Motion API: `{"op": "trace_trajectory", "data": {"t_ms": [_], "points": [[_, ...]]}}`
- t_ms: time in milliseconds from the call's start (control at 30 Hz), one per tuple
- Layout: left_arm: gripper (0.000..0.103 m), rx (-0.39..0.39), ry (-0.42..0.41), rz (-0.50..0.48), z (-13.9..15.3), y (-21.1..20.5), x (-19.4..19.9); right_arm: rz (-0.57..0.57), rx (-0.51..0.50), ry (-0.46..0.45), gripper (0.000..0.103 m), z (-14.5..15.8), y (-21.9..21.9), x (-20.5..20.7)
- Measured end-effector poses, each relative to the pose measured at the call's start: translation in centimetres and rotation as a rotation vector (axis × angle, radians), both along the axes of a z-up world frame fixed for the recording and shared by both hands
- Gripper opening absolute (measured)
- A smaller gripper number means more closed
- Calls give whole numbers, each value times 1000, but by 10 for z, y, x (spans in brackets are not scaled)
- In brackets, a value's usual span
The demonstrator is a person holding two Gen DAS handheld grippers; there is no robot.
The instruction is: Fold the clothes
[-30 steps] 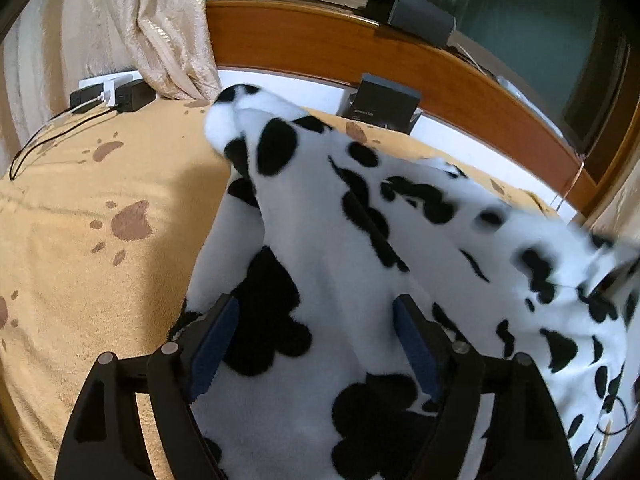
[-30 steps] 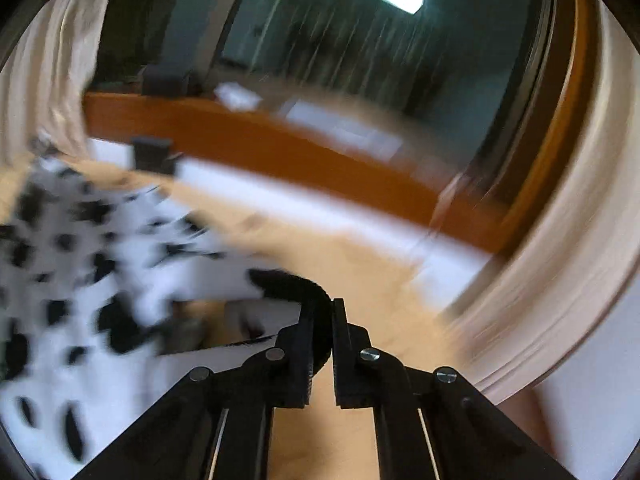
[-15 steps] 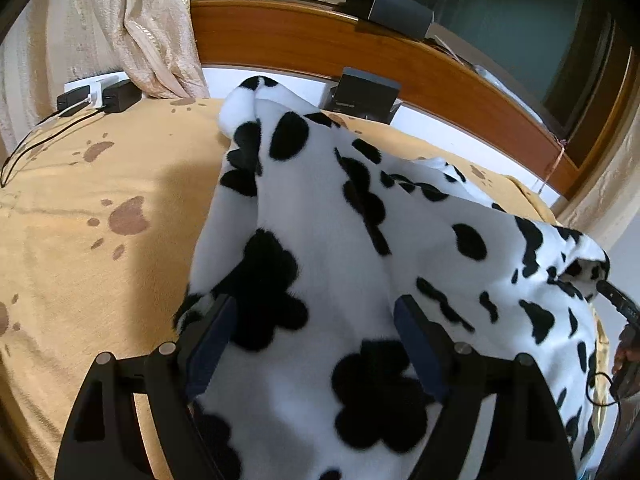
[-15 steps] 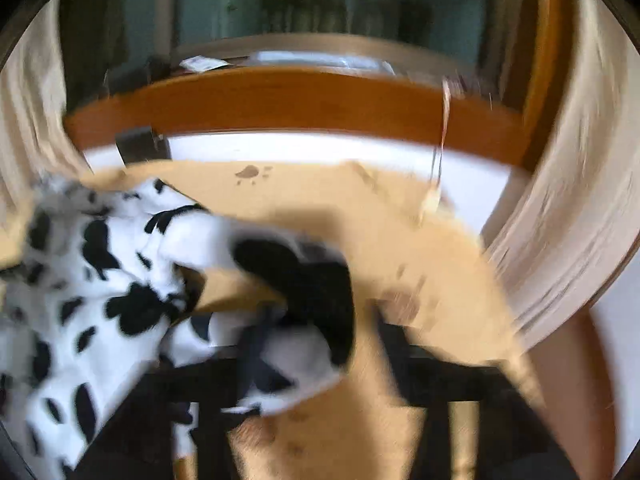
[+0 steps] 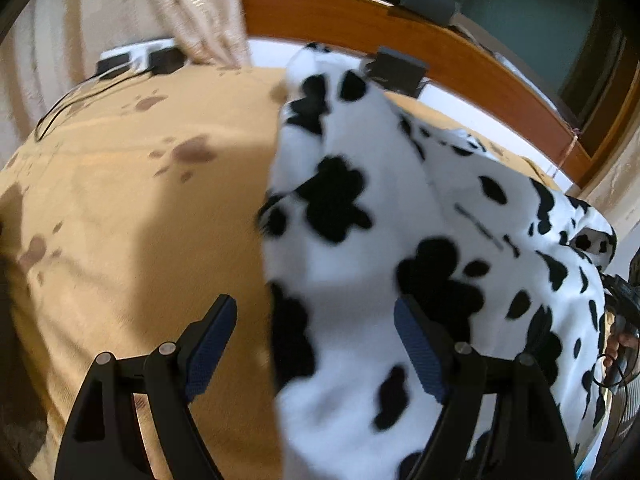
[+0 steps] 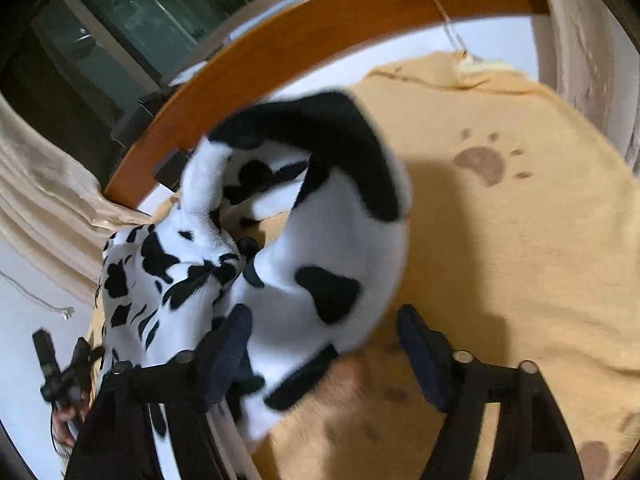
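Each camera sits just behind its own gripper, looking forward and down along the fingers, close over the yellow blanket [image 5: 120,240]. Both share the spotted fleece garment [image 5: 400,208], running toward 2 o'clock in the left view, 10 o'clock in the right.

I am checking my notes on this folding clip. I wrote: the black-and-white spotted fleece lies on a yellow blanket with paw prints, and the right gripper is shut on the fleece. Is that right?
Not quite. In the right wrist view the right gripper is open, its jaws spread wide, with the spotted fleece loose between them. The rest holds: the fleece lies on the yellow blanket with paw prints.
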State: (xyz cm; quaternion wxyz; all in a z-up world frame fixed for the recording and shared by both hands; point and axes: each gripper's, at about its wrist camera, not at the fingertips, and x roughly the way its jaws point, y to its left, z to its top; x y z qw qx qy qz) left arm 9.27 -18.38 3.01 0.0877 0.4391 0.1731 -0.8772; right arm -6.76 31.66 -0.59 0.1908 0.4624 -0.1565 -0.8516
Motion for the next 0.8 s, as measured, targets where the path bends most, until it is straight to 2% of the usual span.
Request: {"op": "trace_trajectory", "data": {"t_ms": [33, 67, 100, 133, 300, 333, 400, 533, 633, 733, 767, 800], "points": [[84, 4, -3, 13, -1, -4, 5, 0, 21, 4, 48, 0, -6, -4], [84, 13, 3, 22, -2, -7, 9, 16, 33, 1, 18, 0, -12, -7], [84, 21, 8, 30, -3, -11, 14, 31, 49, 1, 12, 0, -18, -10], [84, 29, 13, 39, -3, -15, 18, 37, 81, 15, 11, 3, -22, -9], [85, 27, 11, 42, -3, -23, 30, -7, 343, 207, 9, 50, -16, 6], [85, 20, 8, 34, -4, -22, 30, -41, 421, 261, 9, 63, -12, 10], [89, 8, 1, 21, -4, -19, 28, -132, 649, 397, 9, 90, -5, 19], [96, -8, -6, -2, -7, -14, 23, -84, 893, 464, 10, 85, -25, 29], [100, -5, -10, -21, -8, -13, 26, -46, 1077, 512, 10, 81, -40, 35], [100, -2, -18, -38, -7, -13, 34, 1, 1236, 545, 19, 75, -54, 42], [100, -3, -26, -39, -7, -14, 39, 42, 1204, 505, 33, 62, -55, 45], [101, -6, -32, -33, -6, -16, 44, 82, 1171, 465, 63, 50, -56, 48]]}}
